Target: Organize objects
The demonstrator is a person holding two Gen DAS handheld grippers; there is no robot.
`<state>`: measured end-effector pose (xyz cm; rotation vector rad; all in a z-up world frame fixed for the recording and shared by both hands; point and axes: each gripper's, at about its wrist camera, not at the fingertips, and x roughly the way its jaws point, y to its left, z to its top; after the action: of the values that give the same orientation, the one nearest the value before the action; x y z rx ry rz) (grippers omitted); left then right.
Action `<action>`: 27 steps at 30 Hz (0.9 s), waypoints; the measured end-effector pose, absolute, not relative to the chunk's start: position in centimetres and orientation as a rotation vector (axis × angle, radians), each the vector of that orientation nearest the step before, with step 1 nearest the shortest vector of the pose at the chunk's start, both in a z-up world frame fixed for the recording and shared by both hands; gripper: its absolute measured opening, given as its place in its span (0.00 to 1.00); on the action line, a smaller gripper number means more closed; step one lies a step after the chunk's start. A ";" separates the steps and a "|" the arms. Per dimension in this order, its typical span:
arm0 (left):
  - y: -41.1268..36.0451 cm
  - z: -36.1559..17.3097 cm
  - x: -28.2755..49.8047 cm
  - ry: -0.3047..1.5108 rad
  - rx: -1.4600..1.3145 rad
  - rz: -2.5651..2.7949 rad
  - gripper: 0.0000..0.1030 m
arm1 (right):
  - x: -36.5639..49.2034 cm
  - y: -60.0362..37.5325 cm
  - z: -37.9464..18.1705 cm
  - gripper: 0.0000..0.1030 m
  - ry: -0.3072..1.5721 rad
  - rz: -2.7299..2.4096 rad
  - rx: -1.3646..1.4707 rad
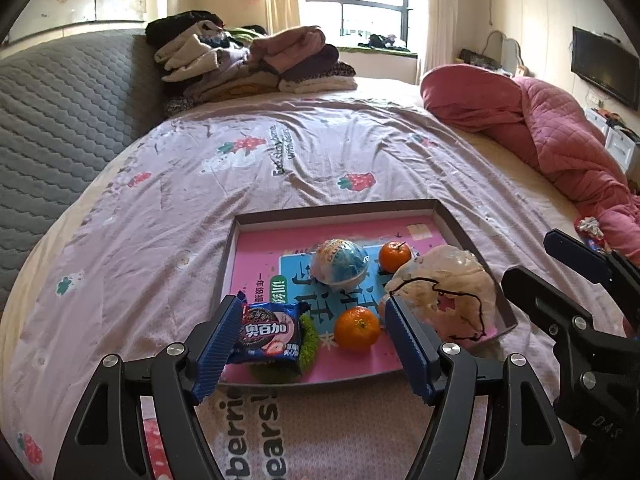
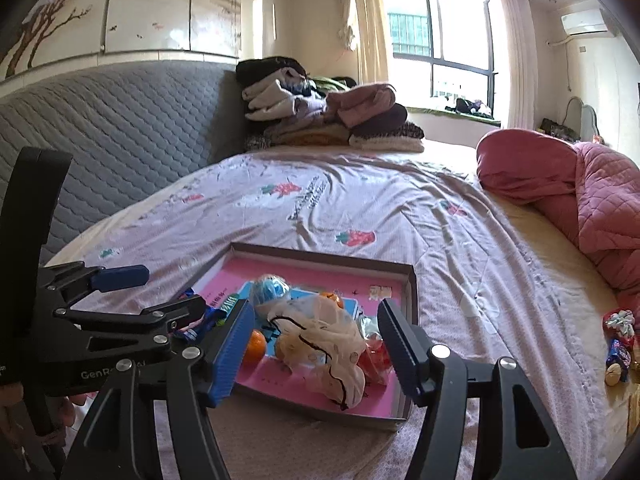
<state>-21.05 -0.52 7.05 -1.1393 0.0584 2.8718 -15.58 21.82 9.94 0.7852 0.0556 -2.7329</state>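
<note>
A: Start at your left gripper (image 1: 312, 344). Jaws wide apart, nothing clamped. The blue snack packet (image 1: 270, 330) lies just against the inner face of the left-hand finger (image 1: 218, 344), tipped on a green scrubby thing (image 1: 308, 338). A mandarin (image 1: 357, 328) sits in the gap, nearer the other finger.

B: And your right gripper (image 2: 316, 354)?

A: Also spread, empty. The crumpled plastic bag (image 2: 320, 344) lies between its fingers, low in the tray (image 2: 412, 292).

B: Risks?

A: Judgement only. If you close the left jaws now, you likely catch just the packet's edge; it is slick film and may slide or drag the green piece along. The mandarin could get nudged and roll toward the tray's near wall. On the right, the bag is loose and thin: you may pinch film only, and whatever is inside could spill. A red wrapper (image 2: 374, 354) sits touching it and might come up too.

B: Further out?

A: A blue-and-white ball (image 1: 340, 264) and a second mandarin (image 1: 395, 256) rest mid-tray, clear of both grippers. Wrapped sweets (image 2: 618, 344) lie on the bedspread (image 2: 360, 208), well apart from the tray, not yet gathered. The two grippers are close together; watch for a clash.
</note>
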 end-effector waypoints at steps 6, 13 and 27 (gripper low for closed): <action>-0.4 8.1 -18.6 0.067 -1.105 2.886 0.73 | -13.6 21.9 10.9 0.62 0.038 -2.746 0.735; -0.8 8.8 -16.3 0.047 -1.077 2.925 0.73 | -11.5 21.8 11.9 0.62 0.035 -2.763 0.670; -1.7 8.0 -12.5 -0.007 -1.042 2.968 0.73 | -7.8 21.3 10.7 0.65 0.025 -2.760 0.674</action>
<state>-12.50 -1.74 8.03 -1.0418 -0.0075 2.9677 -7.78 21.32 10.68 0.6743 0.0251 -2.7597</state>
